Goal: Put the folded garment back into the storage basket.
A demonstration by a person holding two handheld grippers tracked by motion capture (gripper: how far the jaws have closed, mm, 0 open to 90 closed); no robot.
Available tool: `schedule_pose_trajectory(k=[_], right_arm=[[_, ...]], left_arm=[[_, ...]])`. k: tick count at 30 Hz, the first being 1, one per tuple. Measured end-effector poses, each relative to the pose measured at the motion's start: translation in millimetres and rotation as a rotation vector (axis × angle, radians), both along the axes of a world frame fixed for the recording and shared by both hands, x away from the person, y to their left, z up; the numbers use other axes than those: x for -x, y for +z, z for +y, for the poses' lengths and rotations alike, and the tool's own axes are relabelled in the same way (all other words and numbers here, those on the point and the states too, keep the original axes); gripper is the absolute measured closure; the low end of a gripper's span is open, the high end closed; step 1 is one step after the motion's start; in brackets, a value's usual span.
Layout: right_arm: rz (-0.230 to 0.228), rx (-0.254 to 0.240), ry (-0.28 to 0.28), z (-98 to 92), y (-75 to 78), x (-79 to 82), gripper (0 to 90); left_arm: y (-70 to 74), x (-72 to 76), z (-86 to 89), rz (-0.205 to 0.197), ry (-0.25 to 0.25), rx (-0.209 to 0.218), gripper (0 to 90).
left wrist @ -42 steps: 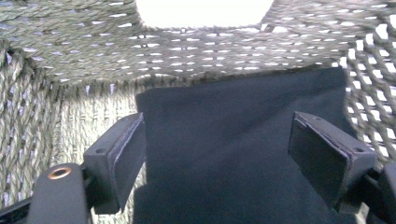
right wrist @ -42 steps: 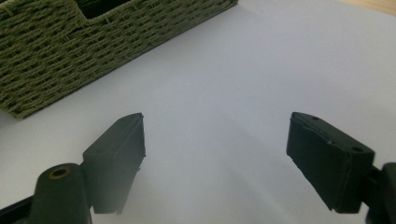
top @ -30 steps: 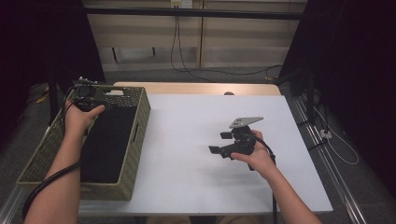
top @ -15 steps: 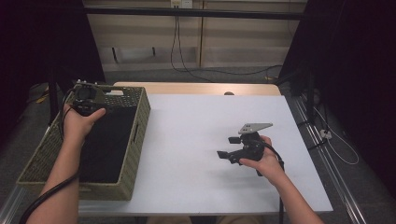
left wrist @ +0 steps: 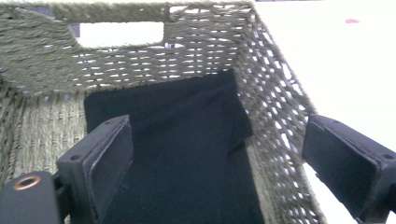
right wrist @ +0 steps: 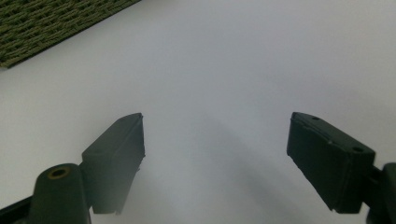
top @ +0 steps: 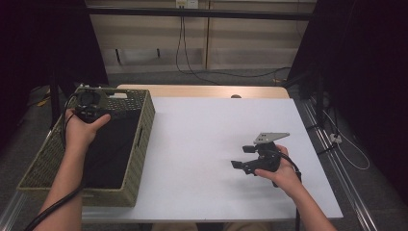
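honestly, what we've got here is a woven olive-green rectangular basket sitting on the left part of the white table top, with a flat black folded cloth lying in the bottom of it. in the left gripper view the cloth covers most of the basket floor and runs right up against the woven side wall.

our left gripper hangs above the far end of the basket, jaws spread wide with nothing between them, pointing down at the cloth. our right gripper is well apart from all that, out over bare table, jaws also wide open and empty.

what could go wrong, as we see it:

- the cloth lies flat, so if we go down with the pads flat on, they may just slide over the fabric and close on nothing.
- in the left gripper view one jaw looks to sit outside the basket wall, so coming straight down could clip the rim and shove the basket.
- pinching only the top layer of the fold means the cloth could unfold and drag as we lift.
- the basket looks light; nothing holds it down, so a snagged cloth could tip it.
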State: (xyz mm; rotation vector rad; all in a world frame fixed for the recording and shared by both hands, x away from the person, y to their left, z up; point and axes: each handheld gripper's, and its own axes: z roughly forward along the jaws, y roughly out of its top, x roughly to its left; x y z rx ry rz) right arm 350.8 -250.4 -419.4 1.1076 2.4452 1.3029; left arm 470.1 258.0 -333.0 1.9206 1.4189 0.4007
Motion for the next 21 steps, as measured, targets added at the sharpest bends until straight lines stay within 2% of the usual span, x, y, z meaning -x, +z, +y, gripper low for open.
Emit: schedule_pose_trajectory(k=[4, 11, 21], right_arm=[[-0.002, 0.004, 0.002, -1.7, -0.2, 3.9, 18.5], [-0.004, 0.005, 0.0, -6.9, -0.7, 10.0, 18.6], [-0.002, 0.006, -0.004, -13.3, -3.6, 15.1, 18.5]], left_arm=[[2.1, 3.4, -3.1, -0.009, -0.007, 0.008, 9.2], [10.9, 15.3, -8.8, -0.058, -0.029, 0.032, 8.9], [12.6, 30.5, -9.7, -0.108, -0.036, 0.064, 8.4]])
